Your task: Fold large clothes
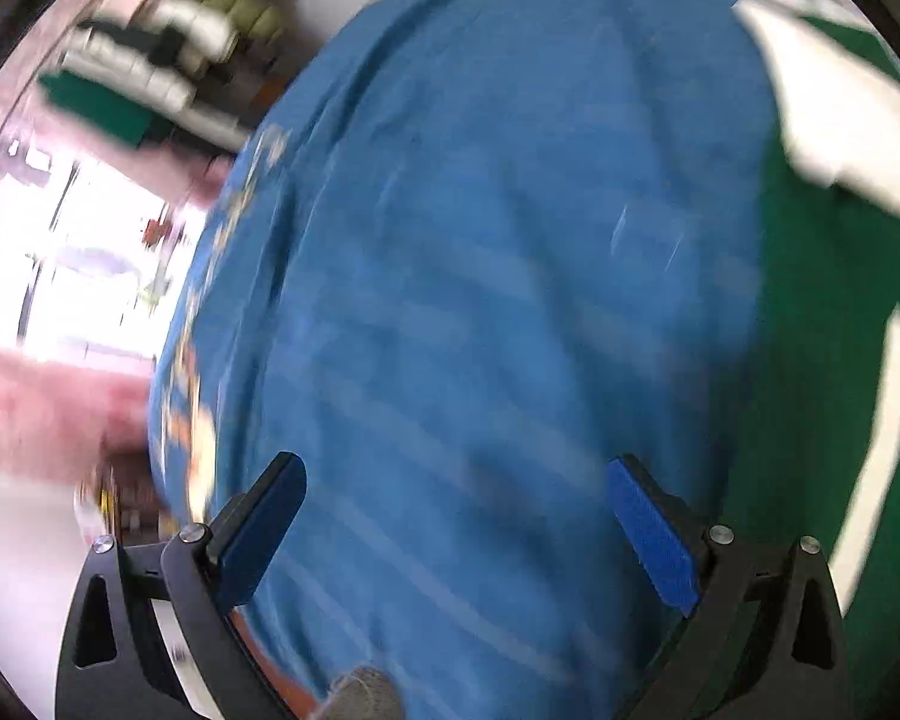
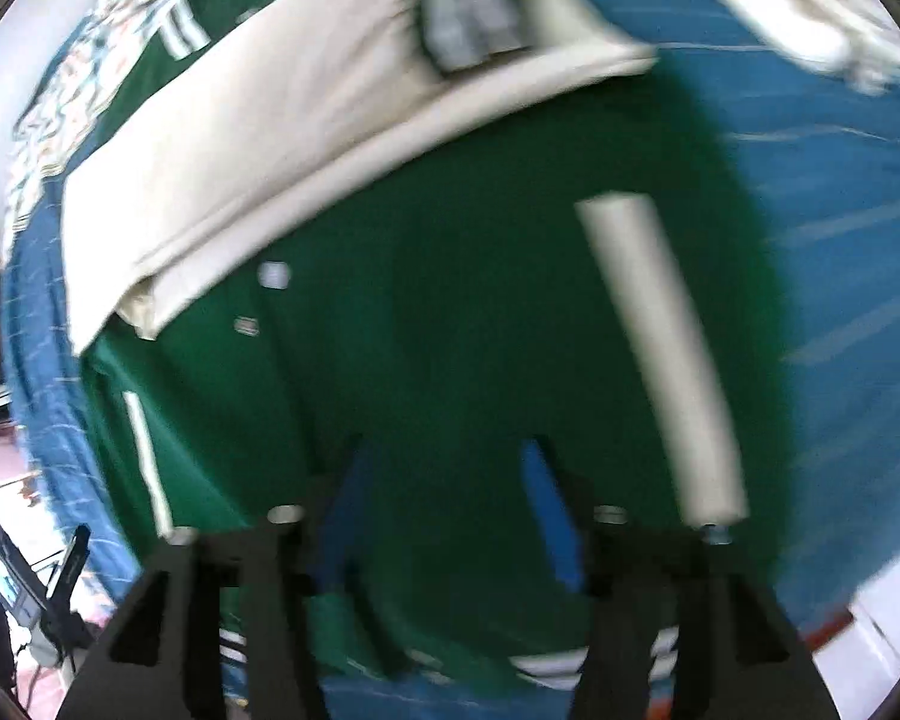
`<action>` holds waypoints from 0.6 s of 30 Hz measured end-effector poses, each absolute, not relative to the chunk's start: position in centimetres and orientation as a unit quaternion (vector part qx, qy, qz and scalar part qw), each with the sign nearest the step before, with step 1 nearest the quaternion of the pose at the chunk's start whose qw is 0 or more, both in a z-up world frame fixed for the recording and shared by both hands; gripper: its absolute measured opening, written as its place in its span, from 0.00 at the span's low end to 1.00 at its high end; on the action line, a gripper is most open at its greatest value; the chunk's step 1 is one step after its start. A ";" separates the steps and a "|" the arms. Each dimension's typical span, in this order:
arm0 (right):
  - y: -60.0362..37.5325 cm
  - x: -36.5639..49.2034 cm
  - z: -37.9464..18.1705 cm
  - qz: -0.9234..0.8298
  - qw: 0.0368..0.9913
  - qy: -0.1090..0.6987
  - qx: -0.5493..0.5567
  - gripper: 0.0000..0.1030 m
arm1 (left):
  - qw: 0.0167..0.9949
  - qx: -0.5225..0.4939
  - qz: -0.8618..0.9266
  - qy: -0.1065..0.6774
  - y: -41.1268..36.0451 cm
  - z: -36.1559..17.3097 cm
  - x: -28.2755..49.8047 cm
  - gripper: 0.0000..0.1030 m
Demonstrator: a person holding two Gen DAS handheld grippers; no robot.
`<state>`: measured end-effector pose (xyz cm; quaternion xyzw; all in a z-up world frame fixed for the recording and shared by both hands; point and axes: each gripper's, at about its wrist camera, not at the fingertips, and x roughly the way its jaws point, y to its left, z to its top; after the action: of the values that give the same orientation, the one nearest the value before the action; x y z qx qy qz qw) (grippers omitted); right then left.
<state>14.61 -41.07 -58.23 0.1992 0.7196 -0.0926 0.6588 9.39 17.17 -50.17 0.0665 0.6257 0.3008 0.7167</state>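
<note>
A blue bedspread (image 1: 480,240) with faint pale stripes covers the bed and fills most of the left wrist view. On it lies the green garment (image 2: 450,312), a large jacket-like piece with cream sleeves (image 2: 282,138) and white stripes (image 2: 660,348), spread fairly flat with its striped hem (image 2: 546,669) toward the near edge of the bed. In the right wrist view its body runs away from the camera, so its long axis lies roughly along the line in which those tongs point, while the cream sleeve crosses the far end slantwise.

The right tongs (image 2: 444,480) hang directly over the green cloth, pointing down at it, jaws partly apart with nothing visibly pinched between them; blur hides whether the tips touch the fabric. The left tongs (image 1: 456,516) stand wide open and empty above bare bedspread, and the garment's edge (image 1: 810,360) lies off to their right.

The right hand is therefore judged the nearer; the left must travel rightward across the bed to reach its side of the garment before any fold.
</note>
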 end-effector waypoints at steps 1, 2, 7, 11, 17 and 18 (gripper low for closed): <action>-42.3 13.4 -58.1 -0.099 0.649 0.725 0.208 0.57 | 0.703 0.062 0.307 0.638 17.1 -51.5 8.0 1.00; -43.1 12.4 -58.2 -0.105 0.639 0.730 0.219 0.57 | 0.697 0.057 0.310 0.644 17.2 -52.4 7.3 1.00; -47.3 8.7 -60.5 -0.168 0.612 0.748 0.197 0.57 | 0.703 -0.009 0.335 0.627 17.7 -56.9 5.1 1.00; -49.2 7.5 -62.7 -0.152 0.600 0.765 0.177 0.42 | 0.697 -0.048 0.357 0.619 18.0 -56.2 4.7 1.00; -51.9 8.4 -64.8 0.013 0.534 0.814 0.228 0.06 | 0.677 0.034 0.431 0.595 11.1 -48.5 3.0 1.00; -52.8 9.1 -63.9 0.030 0.538 0.806 0.245 0.09 | 0.672 0.049 0.444 0.591 9.0 -47.1 2.8 1.00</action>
<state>9.11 -52.77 -63.86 0.2450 0.8057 0.0302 0.5385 2.78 8.98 -47.07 0.0490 0.5911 0.4440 0.6716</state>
